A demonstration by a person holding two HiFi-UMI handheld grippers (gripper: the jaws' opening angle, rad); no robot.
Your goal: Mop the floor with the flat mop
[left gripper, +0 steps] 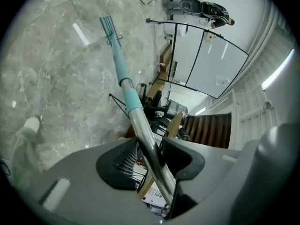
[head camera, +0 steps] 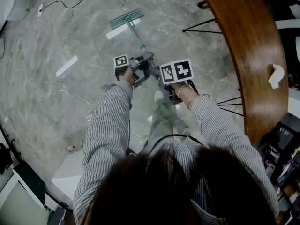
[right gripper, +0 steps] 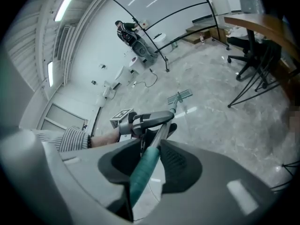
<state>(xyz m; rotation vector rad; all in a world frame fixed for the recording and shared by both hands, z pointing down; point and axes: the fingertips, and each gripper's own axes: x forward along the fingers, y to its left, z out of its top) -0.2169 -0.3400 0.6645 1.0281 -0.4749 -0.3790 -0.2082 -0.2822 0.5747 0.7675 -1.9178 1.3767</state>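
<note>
The flat mop has a teal head [head camera: 125, 18] lying on the grey marble floor ahead of me, and its pole [head camera: 140, 43] slants back to my hands. My left gripper [head camera: 142, 68] is shut on the metal part of the pole [left gripper: 149, 142], with the teal sleeve [left gripper: 125, 86] and the mop head [left gripper: 108, 25] beyond its jaws. My right gripper [head camera: 159, 78] sits just behind it, shut on the teal handle grip [right gripper: 143, 170]. In the right gripper view the left gripper [right gripper: 146, 121] clamps the pole further down, and the mop head [right gripper: 179, 96] lies far off.
A curved wooden table [head camera: 251, 55] on thin black legs runs along the right, a white cloth [head camera: 276, 75] on it. White tape strips [head camera: 66, 65] and a thin cable [head camera: 35, 41] lie on the floor at left. A black office chair [right gripper: 248, 50] stands by the table.
</note>
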